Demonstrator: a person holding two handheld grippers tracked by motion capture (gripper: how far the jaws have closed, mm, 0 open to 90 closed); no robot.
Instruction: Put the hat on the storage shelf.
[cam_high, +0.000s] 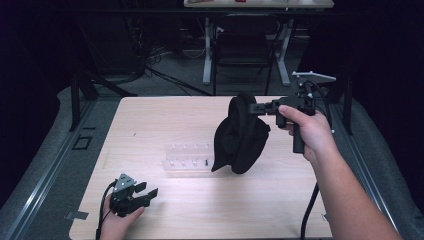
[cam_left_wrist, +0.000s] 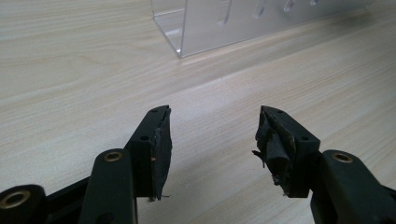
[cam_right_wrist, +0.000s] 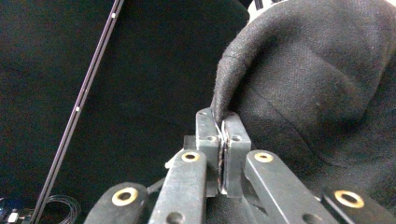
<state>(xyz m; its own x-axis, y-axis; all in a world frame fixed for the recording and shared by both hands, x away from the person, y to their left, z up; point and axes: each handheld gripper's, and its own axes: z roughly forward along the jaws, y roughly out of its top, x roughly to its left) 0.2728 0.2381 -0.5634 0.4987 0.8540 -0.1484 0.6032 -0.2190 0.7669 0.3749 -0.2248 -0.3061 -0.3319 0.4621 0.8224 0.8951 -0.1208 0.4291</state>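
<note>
A black fabric hat (cam_high: 240, 137) hangs in the air above the right half of the wooden table (cam_high: 150, 120). My right gripper (cam_high: 255, 107) holds it from the right, level, jaws shut on the hat's edge. In the right gripper view the hat (cam_right_wrist: 317, 79) has its rim pinched between the pads of the right gripper (cam_right_wrist: 223, 122). My left gripper (cam_high: 147, 191) rests low at the table's near left, open with nothing between its jaws. In the left gripper view its worn pads (cam_left_wrist: 275, 144) of the left gripper (cam_left_wrist: 212, 116) stand wide apart over bare wood.
A clear acrylic rack (cam_high: 187, 156) with small slots sits mid-table, just left of the hanging hat; the same rack (cam_left_wrist: 224, 23) stands ahead of the left jaws. A chair and desk legs (cam_high: 240, 50) stand beyond the far edge. Cables trail from both grippers.
</note>
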